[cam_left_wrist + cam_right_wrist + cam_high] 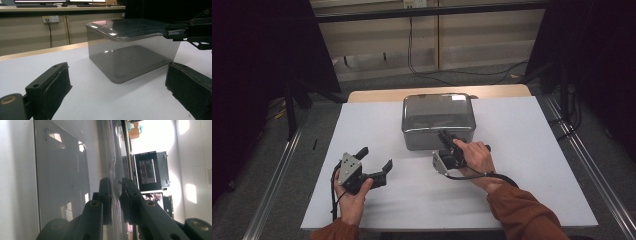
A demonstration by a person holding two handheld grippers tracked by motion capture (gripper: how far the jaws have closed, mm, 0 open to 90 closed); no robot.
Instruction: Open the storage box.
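A smoky see-through plastic box [438,131] stands at the back middle of the white tabletop [522,165], with a clear lid [437,107] on it. My right gripper [445,136] is turned on its side at the box's near rim, shut on the lid's edge. In the right gripper view the lid rim [113,162] runs between the two jaws of my right gripper [117,188], beside the box wall [62,170]. My left gripper [375,159] rests open at the front left, well short of the box. From there I see the box [130,57], the lid [125,27] and the right gripper [172,32] pinching the lid's corner.
The white top ends at a wooden strip [377,94] behind the box. Metal rails [277,175] run along the floor on both sides, and cables [432,72] lie on the floor behind the table. Open tabletop lies left and right of the box.
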